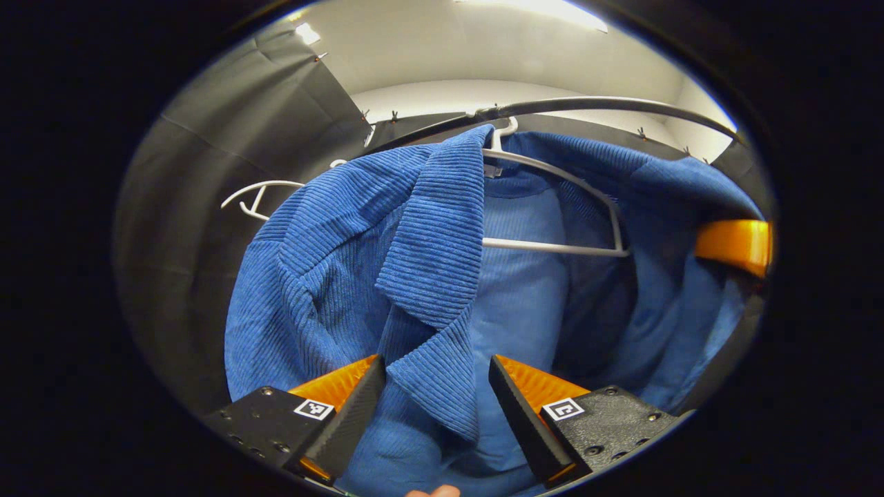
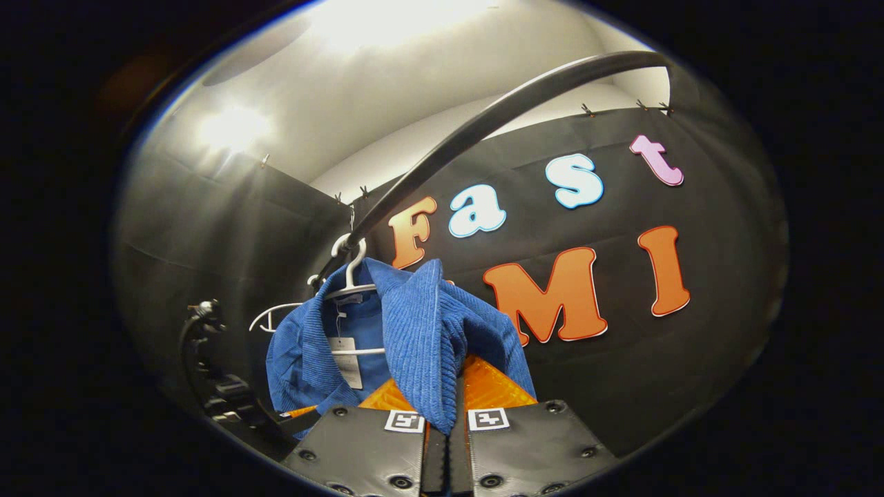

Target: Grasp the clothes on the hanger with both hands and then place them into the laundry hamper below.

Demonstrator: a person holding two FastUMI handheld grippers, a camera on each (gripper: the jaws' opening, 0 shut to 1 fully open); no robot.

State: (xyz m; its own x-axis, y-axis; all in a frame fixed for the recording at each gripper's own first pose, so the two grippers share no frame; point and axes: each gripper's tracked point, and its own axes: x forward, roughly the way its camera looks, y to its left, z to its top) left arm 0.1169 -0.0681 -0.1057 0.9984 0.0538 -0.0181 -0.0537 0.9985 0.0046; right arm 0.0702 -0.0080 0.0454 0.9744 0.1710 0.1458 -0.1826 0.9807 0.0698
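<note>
Right gripper [image 2: 449, 431] is clamped on the blue jacket [image 1: 428, 276] mid-frame, left gripper [image 1: 435, 404] gaping around its lapel, so yanking now probably snags the white hanger [image 1: 552, 245] off the rail [image 2: 483, 131].

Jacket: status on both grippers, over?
Left hand-held gripper open, straddling lapel. Right hand-held gripper shut on jacket. Jacket on hanger, on rail.
</note>
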